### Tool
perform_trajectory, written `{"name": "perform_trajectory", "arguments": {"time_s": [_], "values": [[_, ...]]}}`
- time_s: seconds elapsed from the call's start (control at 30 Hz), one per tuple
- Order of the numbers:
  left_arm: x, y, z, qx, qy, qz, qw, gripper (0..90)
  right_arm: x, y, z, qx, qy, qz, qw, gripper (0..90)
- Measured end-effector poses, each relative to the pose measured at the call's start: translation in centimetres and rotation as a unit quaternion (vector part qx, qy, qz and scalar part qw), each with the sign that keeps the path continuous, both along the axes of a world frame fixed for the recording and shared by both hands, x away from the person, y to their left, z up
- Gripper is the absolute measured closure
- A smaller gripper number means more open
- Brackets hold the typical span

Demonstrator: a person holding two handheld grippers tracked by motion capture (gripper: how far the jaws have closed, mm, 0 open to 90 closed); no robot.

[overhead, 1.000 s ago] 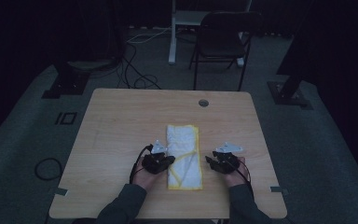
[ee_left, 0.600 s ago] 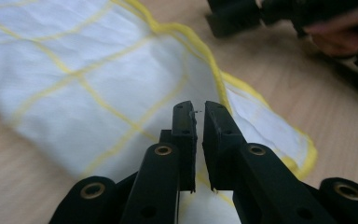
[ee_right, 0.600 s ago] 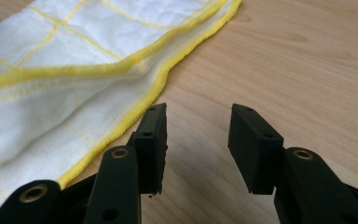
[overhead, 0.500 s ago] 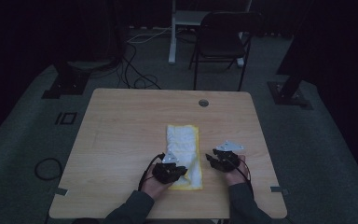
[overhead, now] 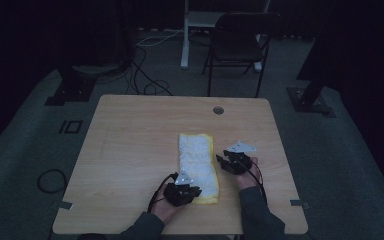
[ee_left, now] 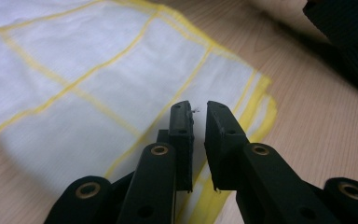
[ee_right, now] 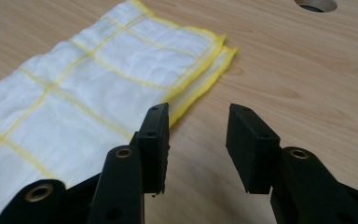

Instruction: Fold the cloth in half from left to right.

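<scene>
While the light stays dim over the pale wooden table, a folded white cloth with yellow grid lines and a yellow hem lies in a long strip down the middle, running from mid-table toward the person's edge. Down at its near end sits the left gripper, held in the person's left hand, right over the cloth's near left corner. From the left gripper view, its two black jaws stand nearly together, just a thin slit between them, hovering over the yellow-lined cloth close to its hem; whether any fabric is caught in that slit, I cannot tell. Over on the other side, the right gripper is poised just beside the cloth's right edge, about halfway along the strip, with the grey three-cornered plate on top. The right gripper view shows its jaws spread wide apart, grasping nothing: one jaw over the cloth's doubled yellow edge, the other over bare wood. A round hole in the tabletop sits beyond the cloth's far end, and a dark folding chair stands on the floor past the table.
</scene>
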State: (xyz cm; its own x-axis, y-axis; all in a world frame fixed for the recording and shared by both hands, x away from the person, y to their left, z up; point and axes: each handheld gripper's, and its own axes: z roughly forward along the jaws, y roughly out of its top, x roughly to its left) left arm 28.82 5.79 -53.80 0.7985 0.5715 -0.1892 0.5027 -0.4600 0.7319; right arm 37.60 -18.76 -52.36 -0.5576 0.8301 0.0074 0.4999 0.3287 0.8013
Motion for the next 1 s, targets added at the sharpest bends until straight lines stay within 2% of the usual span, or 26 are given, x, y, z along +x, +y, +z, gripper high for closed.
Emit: {"name": "perform_trajectory", "arguments": {"time_s": [0.27,0.5,0.77,1.0], "values": [[-0.5,2.8,0.4,-0.009,-0.008,0.032,0.9994,80.2,1.9,1.6,0.0,0.01,0.0,0.001,1.0,60.2],[-0.2,4.6,0.8,-0.012,-0.019,0.059,0.998,78.5,3.9,2.4,0.5,0.012,-0.003,-0.004,0.9999,61.0],[1.0,6.2,1.0,-0.011,-0.033,0.087,0.9956,76.5,5.6,2.8,0.1,0.011,0.006,-0.015,0.9998,60.9],[3.2,7.0,1.2,-0.012,-0.045,0.11,0.9929,72.3,6.2,3.0,-0.5,0.012,0.017,-0.018,0.9996,60.3]]}}
